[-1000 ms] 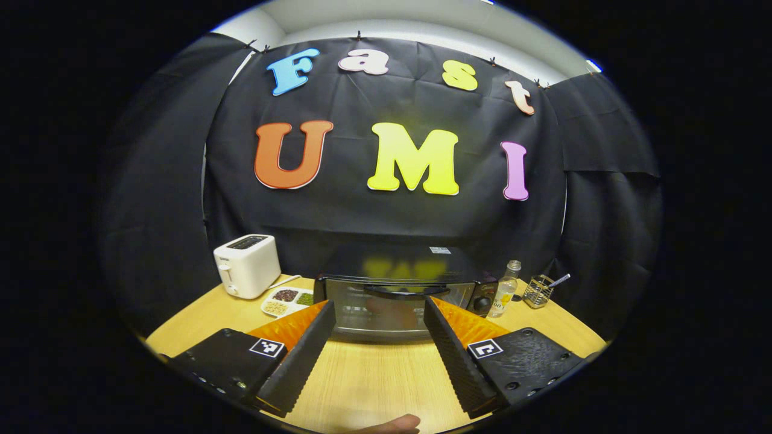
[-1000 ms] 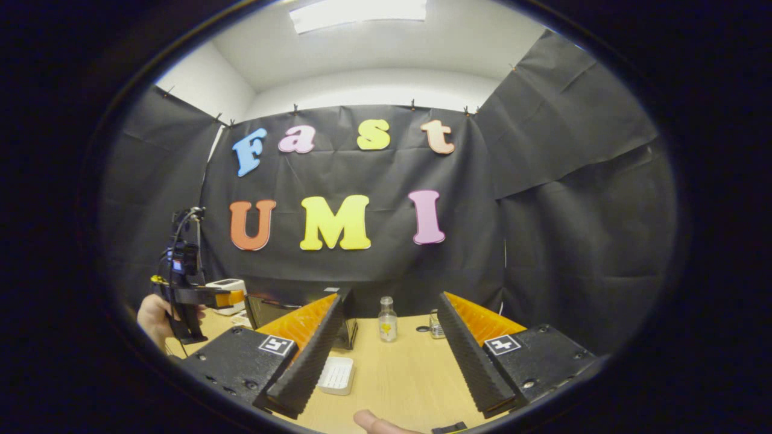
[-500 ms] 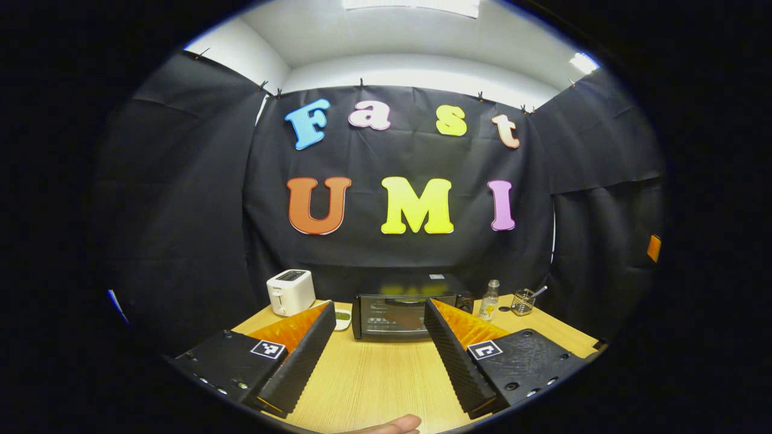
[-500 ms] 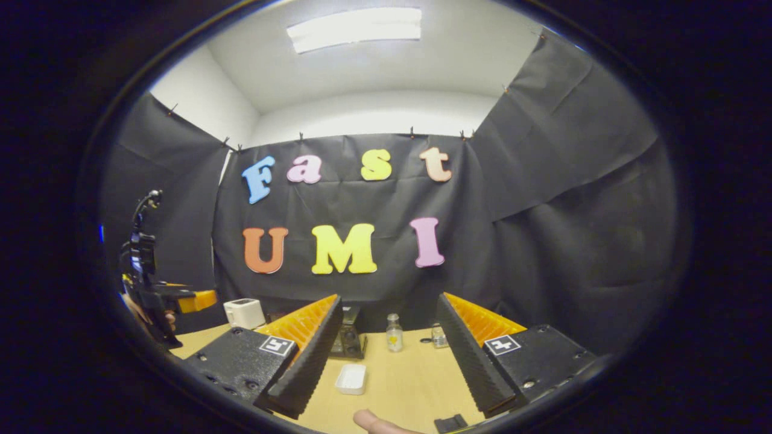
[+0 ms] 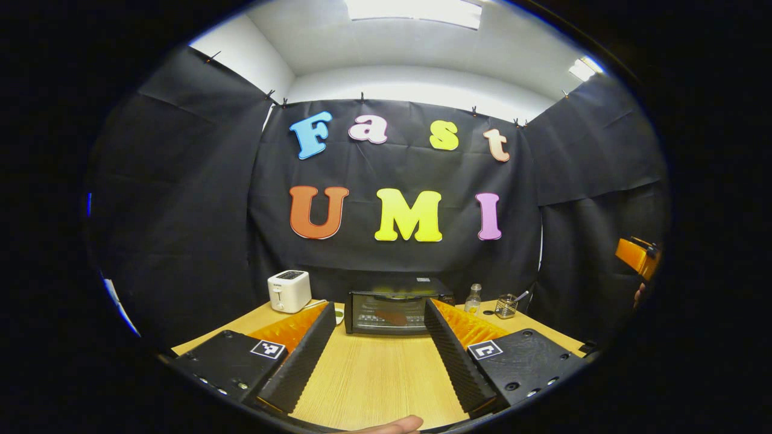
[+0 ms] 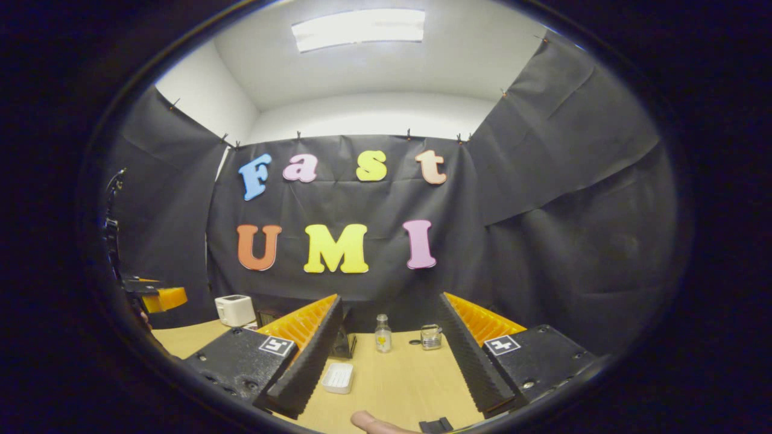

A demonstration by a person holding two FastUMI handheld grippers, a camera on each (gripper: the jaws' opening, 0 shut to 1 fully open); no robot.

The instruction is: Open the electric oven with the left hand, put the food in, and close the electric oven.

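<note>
The electric oven sits closed at the worktop's far side, something reddish visible inside; the task looks finished. Left claw and right claw gape wide, empty.

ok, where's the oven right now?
In the left gripper view the oven sits at the table's back edge, door shut, between the white toaster and the small bottle.
</note>
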